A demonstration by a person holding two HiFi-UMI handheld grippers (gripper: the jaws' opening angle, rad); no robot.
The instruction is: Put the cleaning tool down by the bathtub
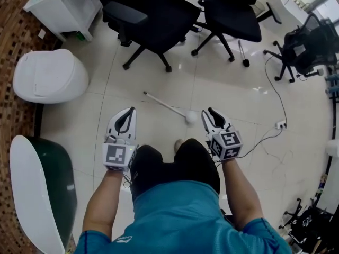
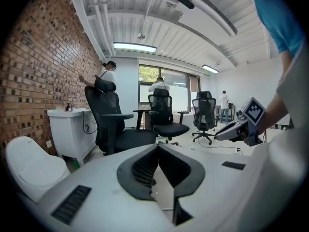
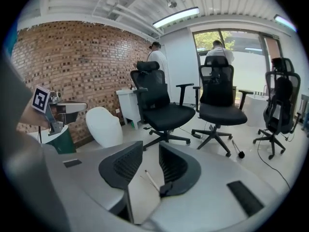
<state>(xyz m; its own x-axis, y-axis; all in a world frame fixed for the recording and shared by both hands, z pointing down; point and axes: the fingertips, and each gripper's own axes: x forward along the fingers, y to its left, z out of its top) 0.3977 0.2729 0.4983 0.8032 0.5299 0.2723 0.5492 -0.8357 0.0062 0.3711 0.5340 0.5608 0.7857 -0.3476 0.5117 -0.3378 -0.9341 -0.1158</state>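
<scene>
The cleaning tool (image 1: 168,106), a thin white stick with a round white head, lies flat on the tiled floor in front of me. My right gripper (image 1: 207,111) hangs just right of the tool's head, open, with nothing pressed between its pads. In the right gripper view the stick (image 3: 152,180) shows through the gap of the right gripper (image 3: 150,146), on the floor beyond. My left gripper (image 1: 131,110) is left of the tool, apart from it, shut and empty; in its own view the left gripper (image 2: 157,148) has its tips together. The white and dark green bathtub (image 1: 26,194) lies at the lower left.
A white toilet (image 1: 50,75) stands left by the brick wall, a white cabinet (image 1: 58,4) behind it. Two black office chairs (image 1: 153,20) (image 1: 233,15) stand ahead, a third (image 1: 304,46) at the right. A cable and power strip (image 1: 280,124) lie at the right.
</scene>
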